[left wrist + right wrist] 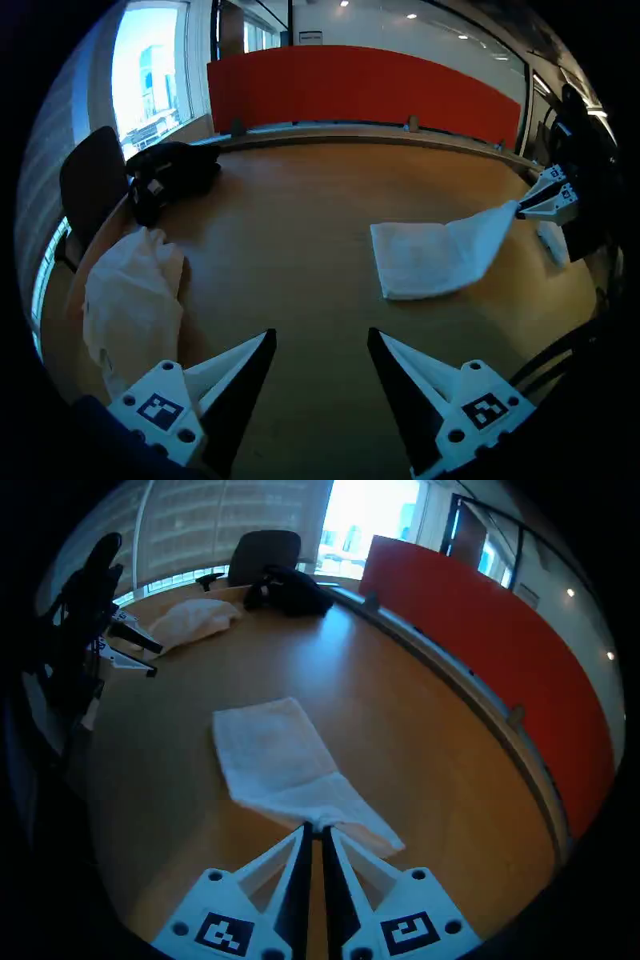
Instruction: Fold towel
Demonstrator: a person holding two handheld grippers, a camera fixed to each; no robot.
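Note:
A white towel [276,756] lies on the wooden table [384,688], folded, with its near end lifted. My right gripper [316,832] is shut on that near edge of the towel. In the left gripper view the same towel [428,256] lies to the right, one corner pulled up toward the right gripper [524,210] at the table's right side. My left gripper [320,340] hovers open over bare table, well left of the towel, with nothing between its fingers. In the right gripper view the left gripper [148,660] shows far off at the left.
A crumpled white cloth [132,300] lies at the table's left edge, and a black bag [172,172] sits behind it. An office chair [88,180] stands by the window. A red partition [360,88] runs along the table's far side.

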